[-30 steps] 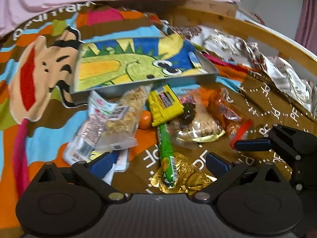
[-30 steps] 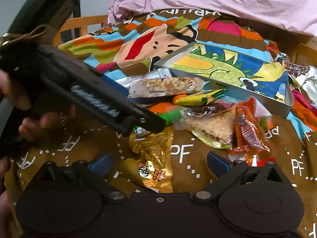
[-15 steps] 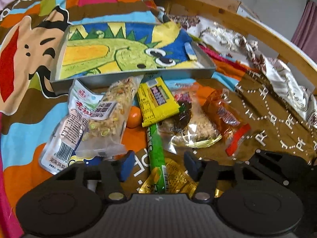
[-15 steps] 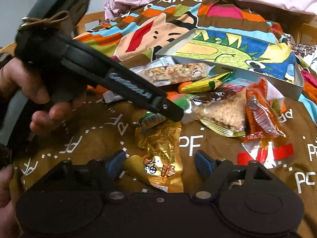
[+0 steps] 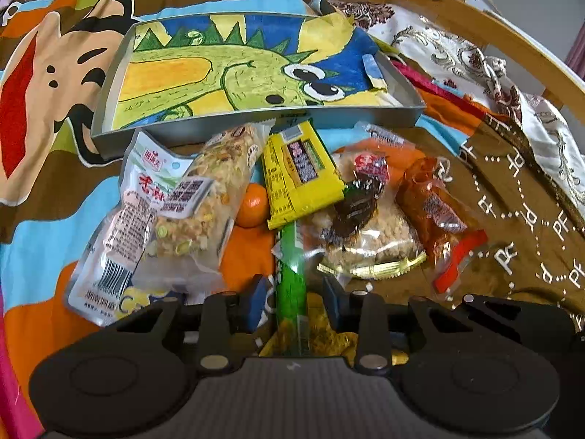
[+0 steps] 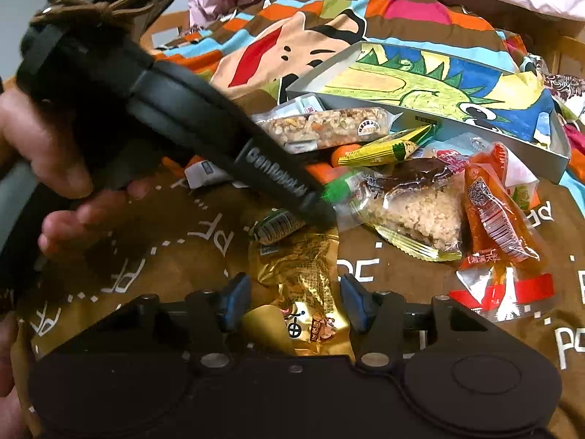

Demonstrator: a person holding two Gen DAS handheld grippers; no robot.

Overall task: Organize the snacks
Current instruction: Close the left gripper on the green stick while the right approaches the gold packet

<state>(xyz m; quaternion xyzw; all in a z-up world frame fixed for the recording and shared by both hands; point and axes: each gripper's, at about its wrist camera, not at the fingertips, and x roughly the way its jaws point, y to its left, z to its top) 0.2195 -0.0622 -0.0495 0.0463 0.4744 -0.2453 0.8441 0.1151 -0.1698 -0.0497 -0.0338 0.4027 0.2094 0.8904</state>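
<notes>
Snacks lie heaped on the bed's cartoon blanket (image 5: 44,219), just in front of the grey tray (image 5: 109,109) with the dinosaur drawing, and none is in the tray yet, so I judge I am at the first pick of the sorting.

My left gripper (image 5: 294,301) is closing around the green stick snack (image 5: 290,274); the stick runs between its blue pads (image 5: 256,301), but a little gap shows on each side, so I would not call it pinched yet. My right gripper (image 6: 294,301) is closing too, with the gold packet (image 6: 303,292) lying between its blue pads (image 6: 237,300), which stand well clear of the foil.

Next, I think, each gripper must finish its squeeze, then lift straight up. The green stick lies across the gold packet, and its far end sits under the yellow packet (image 5: 296,172), so lifting one may drag the others. The tray is near, just beyond the pile.

Hidden parts are many. The near end of the green stick vanishes behind my left gripper's body, and in the right view that gripper's arm covers its middle. The small orange fruit (image 5: 252,205) is half buried under the nut bar (image 5: 204,201). Whether either pad touches foil underneath I cannot tell.
</notes>
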